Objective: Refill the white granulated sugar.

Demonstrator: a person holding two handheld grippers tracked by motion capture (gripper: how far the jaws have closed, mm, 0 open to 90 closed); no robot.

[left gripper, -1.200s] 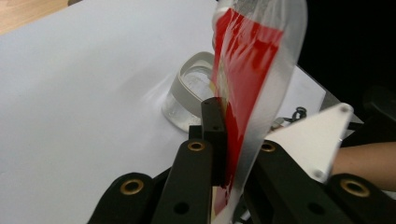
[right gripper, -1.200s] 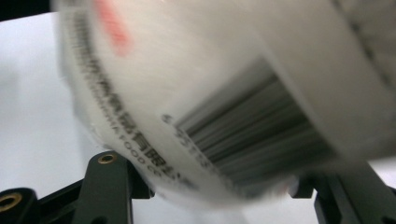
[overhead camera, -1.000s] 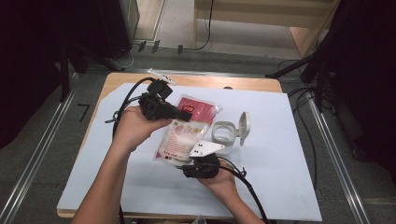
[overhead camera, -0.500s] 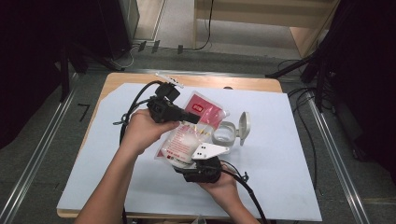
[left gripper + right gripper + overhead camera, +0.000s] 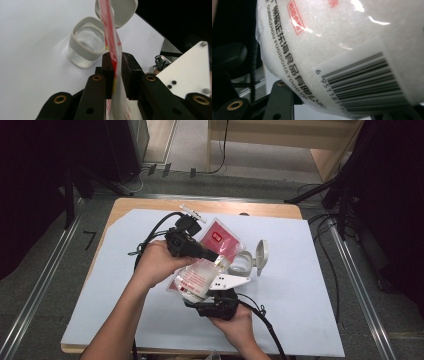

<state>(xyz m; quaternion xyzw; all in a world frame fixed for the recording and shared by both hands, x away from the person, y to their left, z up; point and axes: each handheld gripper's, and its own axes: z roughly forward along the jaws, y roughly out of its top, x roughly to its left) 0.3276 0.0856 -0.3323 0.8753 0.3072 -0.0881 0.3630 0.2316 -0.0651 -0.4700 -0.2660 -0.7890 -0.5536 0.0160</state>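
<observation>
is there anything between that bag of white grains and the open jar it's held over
Nothing visible. The bag, pinched at its top edge by the left gripper, hangs beside the open jar; its flip lid stands back behind.

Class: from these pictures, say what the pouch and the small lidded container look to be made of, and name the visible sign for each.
Pouch: likely thin glossy plastic film; it shows sharp glints, printed text and a barcode, and white grains show through it. Container: seemingly clear plastic or glass, since the table shows through its wall, with a matt pale rim band and hinged lid that look like opaque plastic.

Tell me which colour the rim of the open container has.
Light grey rim on a clear container; the left gripper view shows it best.
</observation>
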